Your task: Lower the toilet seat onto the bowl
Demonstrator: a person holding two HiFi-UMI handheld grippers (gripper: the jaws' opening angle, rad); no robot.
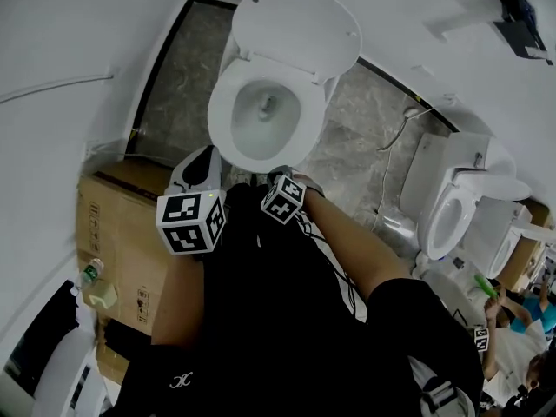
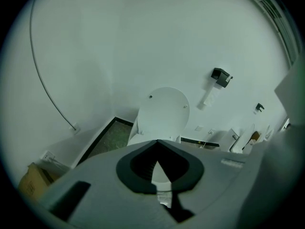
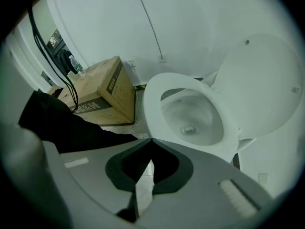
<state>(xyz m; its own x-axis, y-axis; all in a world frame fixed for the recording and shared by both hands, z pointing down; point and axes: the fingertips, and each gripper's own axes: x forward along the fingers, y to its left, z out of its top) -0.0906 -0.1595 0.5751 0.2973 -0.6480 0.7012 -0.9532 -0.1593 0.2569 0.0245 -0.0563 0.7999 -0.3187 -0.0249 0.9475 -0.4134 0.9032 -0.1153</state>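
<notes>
Though the cardboard box (image 3: 102, 92) beside the toilet (image 3: 153, 106) bears print, none is legible.

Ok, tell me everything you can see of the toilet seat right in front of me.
The toilet seat is a white, glossy, plastic-looking ring. It appears to lie flat on the bowl already, framing the opening, while the solid oval lid behind it stands raised toward the wall, showing two small bumpers. Nothing rests on the seat. Neither the left gripper nor the right gripper touches it; both are held in front of it, jaws together and empty.
</notes>
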